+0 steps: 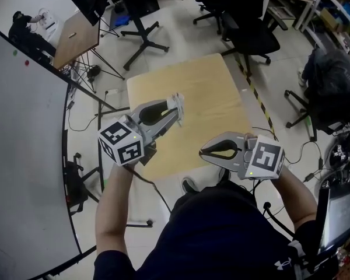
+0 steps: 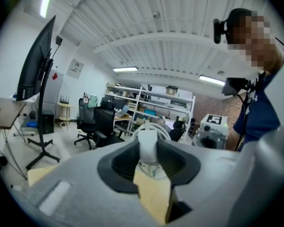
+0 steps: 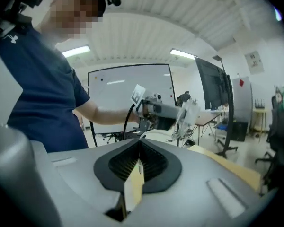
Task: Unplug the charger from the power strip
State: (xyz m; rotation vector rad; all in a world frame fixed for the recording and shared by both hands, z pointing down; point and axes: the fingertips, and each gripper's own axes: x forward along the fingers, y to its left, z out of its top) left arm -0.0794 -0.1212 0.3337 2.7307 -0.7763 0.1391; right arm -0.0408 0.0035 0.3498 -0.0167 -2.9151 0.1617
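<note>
My left gripper (image 1: 176,111) hangs over the light wooden table (image 1: 204,86), shut on a white charger (image 1: 178,101). In the left gripper view the charger's white block (image 2: 148,143) sits between the pads, with a loop of white cable behind it. My right gripper (image 1: 202,152) is held near the table's front edge with its jaws shut and nothing between them; the right gripper view shows its pads (image 3: 146,162) pressed together. That view also shows the left gripper (image 3: 156,109) and the charger (image 3: 187,116) ahead. No power strip is in view.
Black office chairs (image 1: 251,34) stand beyond the table, and another chair with a dark bag (image 1: 335,86) is at the right. A whiteboard (image 1: 23,168) runs along the left. A screen stand (image 1: 140,37) and a small desk (image 1: 76,37) are at the back left. Cables lie on the floor.
</note>
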